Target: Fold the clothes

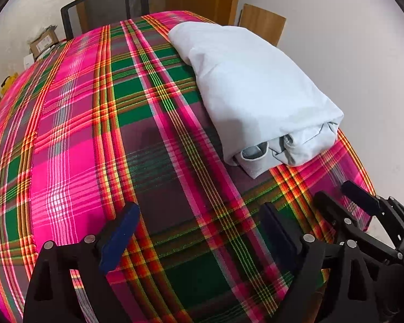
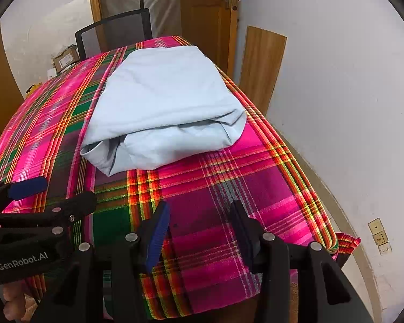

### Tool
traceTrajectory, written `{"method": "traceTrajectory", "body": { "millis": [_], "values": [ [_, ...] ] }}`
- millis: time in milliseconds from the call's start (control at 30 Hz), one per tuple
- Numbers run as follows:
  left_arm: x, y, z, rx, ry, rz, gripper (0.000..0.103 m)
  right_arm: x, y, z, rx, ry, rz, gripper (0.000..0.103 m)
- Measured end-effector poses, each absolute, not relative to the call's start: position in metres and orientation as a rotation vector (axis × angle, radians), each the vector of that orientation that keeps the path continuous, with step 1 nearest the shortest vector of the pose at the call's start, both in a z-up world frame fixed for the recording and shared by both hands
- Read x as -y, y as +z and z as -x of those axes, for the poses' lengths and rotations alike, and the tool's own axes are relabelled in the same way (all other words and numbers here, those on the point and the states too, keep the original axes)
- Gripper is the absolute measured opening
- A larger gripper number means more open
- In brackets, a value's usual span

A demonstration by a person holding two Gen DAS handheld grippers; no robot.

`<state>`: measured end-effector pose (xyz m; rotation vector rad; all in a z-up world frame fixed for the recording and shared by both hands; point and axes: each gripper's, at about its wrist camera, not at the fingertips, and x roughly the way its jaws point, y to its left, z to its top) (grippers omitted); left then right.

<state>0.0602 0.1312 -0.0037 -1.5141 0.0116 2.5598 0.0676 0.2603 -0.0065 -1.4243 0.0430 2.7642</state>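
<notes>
A pale blue garment (image 1: 250, 91) lies folded into a thick bundle on the right side of the table, its open layered end toward me; it also shows in the right wrist view (image 2: 161, 107). My left gripper (image 1: 199, 215) is open and empty above the plaid cloth near the front edge, left of the bundle. My right gripper (image 2: 202, 212) is open and empty over the cloth, just in front of the bundle. Each gripper shows in the other's view: the right one (image 1: 344, 196) at the right, the left one (image 2: 54, 191) at the left.
The table wears a pink, green and red plaid cloth (image 1: 94, 134) whose right edge (image 2: 309, 188) drops off near a white wall. A black mesh chair (image 2: 115, 32) stands at the far end. Cardboard boxes (image 1: 43, 40), a wooden door (image 2: 207, 13) and a leaning board (image 2: 261, 67) lie beyond.
</notes>
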Motion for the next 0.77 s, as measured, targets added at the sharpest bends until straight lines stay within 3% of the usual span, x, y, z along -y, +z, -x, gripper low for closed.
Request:
{"method": "traceTrajectory", "body": {
  "millis": [767],
  "values": [
    [-0.1234,-0.0039,-0.0611,-0.018,2.554,1.503,0.092,-0.2602,-0.0077,-0.0628,-0.048,2.77,1.417,0.047]
  ]
}}
